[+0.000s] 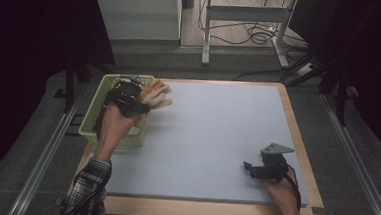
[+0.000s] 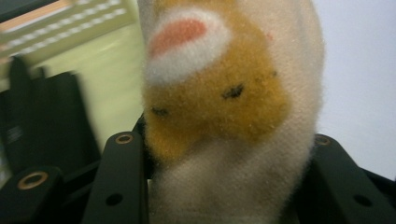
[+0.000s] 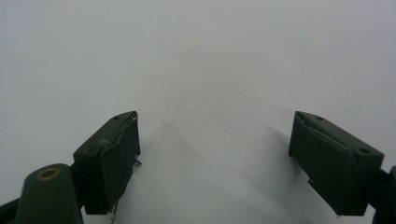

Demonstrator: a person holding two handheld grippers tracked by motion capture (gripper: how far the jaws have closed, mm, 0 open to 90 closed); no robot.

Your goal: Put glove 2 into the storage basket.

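High view: the left gripper (image 1: 129, 97) hangs over the right rim of the green basket (image 1: 93, 116), pinching a plush toy (image 1: 158, 95) whose long axis points right, out over the desk (image 1: 217, 134). The right gripper (image 1: 247, 167) rests well apart, near the desk's right edge.

Left gripper view: the 2 jaws squeeze the plush toy (image 2: 224, 107).

Right gripper view: the jaws stand spread, holding nothing.

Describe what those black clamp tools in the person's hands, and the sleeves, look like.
Each hand grips a black two-jaw tool. The right gripper carries a grey three-cornered plate on top, with a dark cable trailing along the wrist. Close up, its jaws are blocky dark pads with screw holes and a brass-ringed pivot. The left gripper shows the same brass-ringed holes. The left forearm wears a plaid sleeve.
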